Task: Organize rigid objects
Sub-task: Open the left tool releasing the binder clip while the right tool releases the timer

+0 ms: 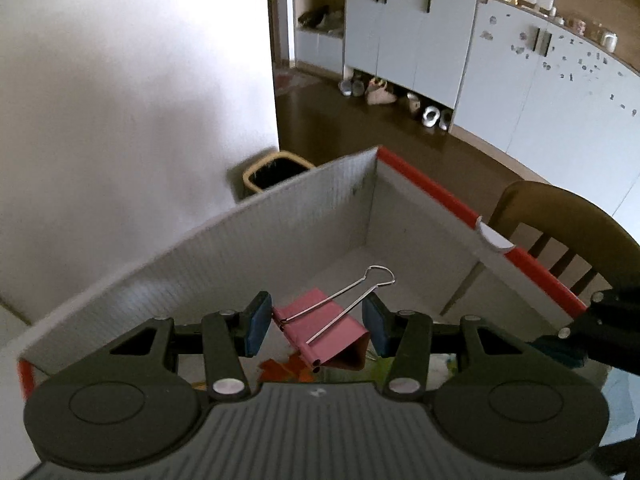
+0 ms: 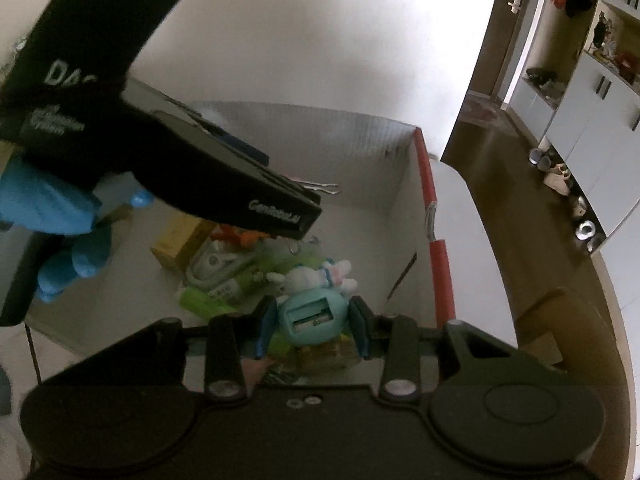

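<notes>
Left claw (image 1: 316,326) pinching pink metal binder clip (image 1: 326,330); right claw (image 2: 312,330) pinching pale-blue rounded plastic sharpener (image 2: 310,320). Risk: springy clip slipping, missing grey cardboard box (image 1: 224,248).

Two grippers were in view, the left gripper (image 1: 316,330) and the right gripper (image 2: 312,332), each with two blue-padded fingers. One pink binder clip (image 1: 326,332) with two wire handles sat between the left pads, and one teal sharpener (image 2: 310,320) topped by one white bunny figure (image 2: 320,276) between the right pads. There was one white box (image 1: 200,256) with red-taped edges, one yellow carton (image 2: 176,242) inside it, one blue-gloved hand (image 2: 60,216), one wooden chair (image 1: 568,220) and one dark bin (image 1: 276,170)
</notes>
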Available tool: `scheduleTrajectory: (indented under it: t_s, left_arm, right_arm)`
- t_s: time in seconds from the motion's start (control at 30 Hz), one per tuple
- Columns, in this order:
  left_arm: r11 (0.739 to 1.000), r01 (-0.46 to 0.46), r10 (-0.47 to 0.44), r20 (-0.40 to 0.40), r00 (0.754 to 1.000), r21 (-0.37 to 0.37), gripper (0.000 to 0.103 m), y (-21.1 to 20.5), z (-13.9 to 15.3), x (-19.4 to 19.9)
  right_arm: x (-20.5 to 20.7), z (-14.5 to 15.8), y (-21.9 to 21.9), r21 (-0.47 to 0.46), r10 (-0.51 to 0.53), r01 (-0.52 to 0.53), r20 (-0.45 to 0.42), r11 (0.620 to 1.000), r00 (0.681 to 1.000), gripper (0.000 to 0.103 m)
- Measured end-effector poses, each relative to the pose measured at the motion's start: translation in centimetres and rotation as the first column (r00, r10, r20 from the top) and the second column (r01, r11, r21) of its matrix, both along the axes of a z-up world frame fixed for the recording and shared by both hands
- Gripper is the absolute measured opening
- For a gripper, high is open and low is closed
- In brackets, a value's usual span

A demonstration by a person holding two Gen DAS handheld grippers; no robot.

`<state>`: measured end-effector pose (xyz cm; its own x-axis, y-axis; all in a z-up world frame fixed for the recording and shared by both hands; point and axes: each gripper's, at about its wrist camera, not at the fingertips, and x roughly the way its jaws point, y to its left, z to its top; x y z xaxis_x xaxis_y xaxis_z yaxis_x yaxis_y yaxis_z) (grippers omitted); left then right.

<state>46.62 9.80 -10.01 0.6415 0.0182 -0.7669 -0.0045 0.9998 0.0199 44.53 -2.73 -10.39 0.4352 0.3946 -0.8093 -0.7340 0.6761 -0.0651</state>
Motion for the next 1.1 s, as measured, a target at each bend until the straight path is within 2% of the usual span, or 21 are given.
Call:
scheduleTrajectory:
  t_s: [0.2, 0.53, 0.77, 0.9, 1.1]
  left_arm:
    - [0.999, -0.014, 0.011, -0.051, 0.999, -0.043, 0.050, 0.8, -1.6, 0.8]
    - [0.999, -0.008, 0.003, -0.135, 0.991, -0.033, 0.050, 1.0, -2.9, 1.5]
    - [0.999, -0.022, 0.018, -0.126, 0.992, -0.030, 0.050, 1.1, -2.1, 1.0]
    - [0.999, -0.022, 0.019, -0.115, 0.993, -0.027, 0.050, 0.9, -1.4, 0.3]
    - [1.000, -0.019, 0.018, -0.087, 0.996, -0.013, 0.050, 0.5, 0.3, -1.3]
  right_arm:
    - [0.4, -0.9, 0.2, -0.008, 0.004, -0.004, -0.013, 1.000, 1.000, 0.038]
    - [0.6, -1.4, 0.3, -0.008, -0.012, 0.012, -0.036, 1.000, 0.999, 0.040]
    - [0.3, -1.4, 0.1, 0.007, -0.025, 0.025, -0.068, 1.000, 0.997, 0.049]
    - [-0.2, -0.5, -0.4, 0.046, -0.021, 0.024, -0.071, 0.999, 0.997, 0.061]
    - [-1.3, 1.2, -1.0, 0.064, -0.034, 0.038, -0.055, 0.997, 0.998, 0.062]
